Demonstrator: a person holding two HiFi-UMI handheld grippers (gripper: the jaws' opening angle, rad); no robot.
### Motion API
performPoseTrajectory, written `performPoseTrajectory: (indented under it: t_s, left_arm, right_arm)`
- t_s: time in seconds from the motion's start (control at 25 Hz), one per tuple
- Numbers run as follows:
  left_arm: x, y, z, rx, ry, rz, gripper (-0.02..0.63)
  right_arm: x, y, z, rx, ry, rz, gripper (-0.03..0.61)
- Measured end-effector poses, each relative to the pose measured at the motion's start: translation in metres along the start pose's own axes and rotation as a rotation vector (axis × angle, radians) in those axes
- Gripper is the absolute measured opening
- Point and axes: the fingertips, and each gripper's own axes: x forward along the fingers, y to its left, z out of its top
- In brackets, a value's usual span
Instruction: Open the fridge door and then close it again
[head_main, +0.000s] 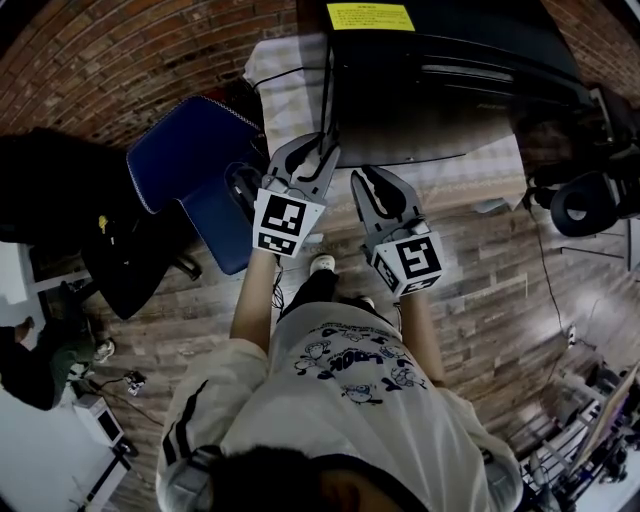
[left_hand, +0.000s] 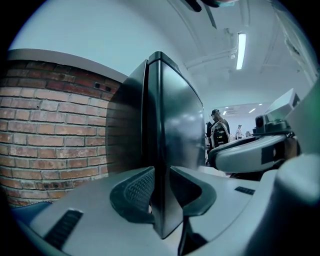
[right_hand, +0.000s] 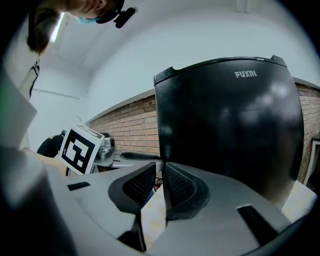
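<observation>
Left claw (left_hand: 159, 190): clamped on the fridge door (left_hand: 172, 125) at its left edge — a sound hold.
Right claw (right_hand: 162, 187): closed, empty.
Handling: stiff, glossy, probably slippery — swing steadily.

Fridge (head_main: 440, 90) stands before brick wall (head_main: 120, 70), chair (head_main: 185, 160) left.

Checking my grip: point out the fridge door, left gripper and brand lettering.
fridge door (left_hand: 172, 125), left gripper view, front face
left gripper (head_main: 316, 150), head view, between fingertips
brand lettering (right_hand: 246, 74), right gripper view, middle
</observation>
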Motion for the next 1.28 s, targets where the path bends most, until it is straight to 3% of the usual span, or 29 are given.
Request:
performPoseTrajectory:
  t_s: [0.72, 1.28]
  left_arm:
    - [-0.028, -0.049, 0.013, -0.016, -0.03, 0.061, 0.107]
    - [-0.047, -0.105, 0.024, -0.037, -0.05, 0.067, 0.107]
  right_arm:
    - [-0.043, -0.02, 0.007, 0.089, -0.073, -0.113, 0.069]
    - [-0.091, -0.022, 0.008, 0.054, -0.096, -0.18, 0.069]
